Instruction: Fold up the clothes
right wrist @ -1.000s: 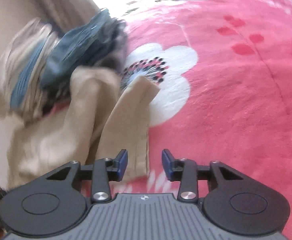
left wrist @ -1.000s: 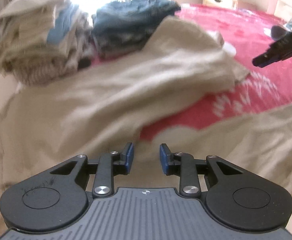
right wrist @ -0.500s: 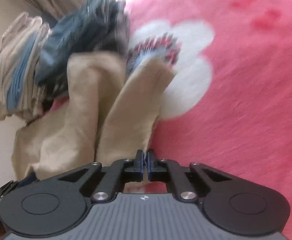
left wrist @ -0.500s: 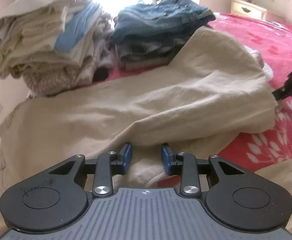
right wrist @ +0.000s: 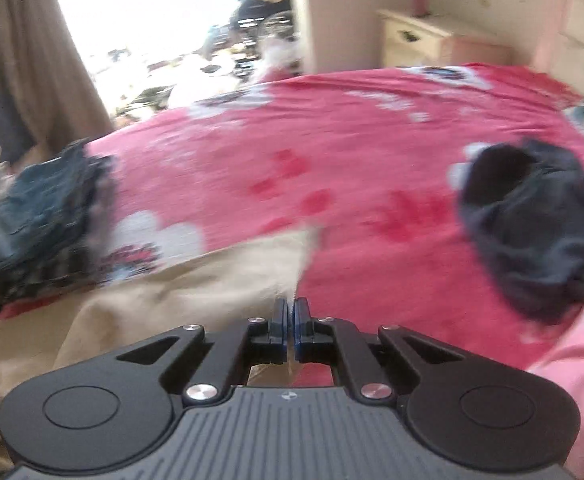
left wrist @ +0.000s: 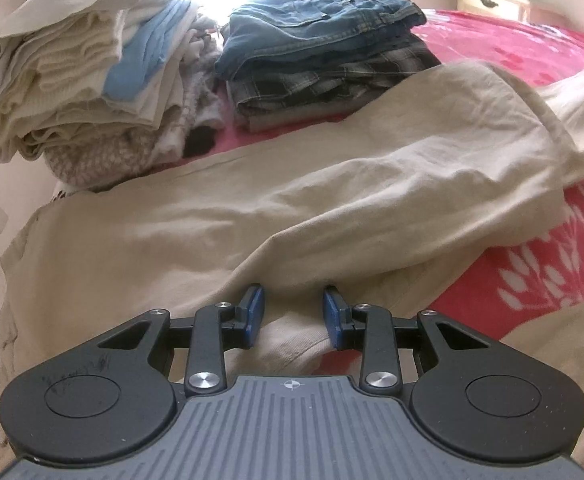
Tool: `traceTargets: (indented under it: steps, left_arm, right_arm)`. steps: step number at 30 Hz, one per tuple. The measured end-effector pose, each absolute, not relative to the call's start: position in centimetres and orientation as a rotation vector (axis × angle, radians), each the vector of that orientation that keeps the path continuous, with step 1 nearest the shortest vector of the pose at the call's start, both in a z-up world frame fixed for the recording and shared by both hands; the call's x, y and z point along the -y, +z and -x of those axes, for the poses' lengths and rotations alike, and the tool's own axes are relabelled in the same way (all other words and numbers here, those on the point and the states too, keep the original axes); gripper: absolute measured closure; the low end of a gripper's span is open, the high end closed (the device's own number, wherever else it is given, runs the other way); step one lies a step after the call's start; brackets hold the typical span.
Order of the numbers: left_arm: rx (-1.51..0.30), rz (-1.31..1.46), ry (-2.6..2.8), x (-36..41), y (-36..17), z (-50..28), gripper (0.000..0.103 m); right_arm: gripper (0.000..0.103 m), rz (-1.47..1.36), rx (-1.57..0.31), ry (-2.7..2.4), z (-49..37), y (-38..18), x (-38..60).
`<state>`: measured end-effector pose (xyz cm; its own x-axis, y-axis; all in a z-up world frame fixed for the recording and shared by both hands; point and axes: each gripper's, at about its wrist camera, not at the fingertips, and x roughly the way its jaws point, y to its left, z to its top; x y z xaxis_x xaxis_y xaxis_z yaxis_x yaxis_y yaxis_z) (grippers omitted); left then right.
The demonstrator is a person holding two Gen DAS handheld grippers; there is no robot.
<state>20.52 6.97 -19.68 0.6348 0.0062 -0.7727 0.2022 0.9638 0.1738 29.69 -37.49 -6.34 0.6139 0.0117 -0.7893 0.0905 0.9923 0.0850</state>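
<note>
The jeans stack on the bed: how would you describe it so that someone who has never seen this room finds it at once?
Look at the pink floral blanket on the bed, toward its far edge by the bright window. Two stacks stand there side by side, behind the beige trousers. The jeans stack is the right one: dark blue denim over plaid cloth, while its neighbour, the pale stack, is cream and white knits with one light blue piece.

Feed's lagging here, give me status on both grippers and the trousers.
Right gripper shut on hem of beige trousers. Left gripper open, jaws astride a trouser fold. Folded stacks lie close behind; dark garment off right.
</note>
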Motion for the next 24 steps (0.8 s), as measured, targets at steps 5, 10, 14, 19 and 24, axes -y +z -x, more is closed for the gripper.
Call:
traceTargets:
  steps: [5,10,14,19,24]
  left_arm:
    - [-0.883,-0.29,-0.133,-7.0,-19.8,-20.5,0.071]
    - [-0.886,-0.321,-0.155,-6.7,-19.9,-20.3,0.07]
    - [-0.887,-0.347,-0.169,-6.6,-19.9,-20.2,0.069]
    - [-0.857,-0.37,-0.233,-7.0,-17.9,-18.4,0.068]
    - [-0.848,-0.501,-0.409,-4.6,-18.1,-16.6,0.068]
  right_arm:
    - [0.099,0.035,-0.955,-0.066,-31.4,-7.5,38.6]
    - [0.099,0.178,-1.014,-0.089,-33.3,-11.3,38.0]
    - [0.095,0.337,-1.035,-0.238,-33.5,-14.1,38.4]
    - [0.086,0.107,-0.861,-0.056,-30.1,-9.5,37.7]
    - [0.076,-0.223,-1.048,0.359,-27.9,-10.3,33.2]
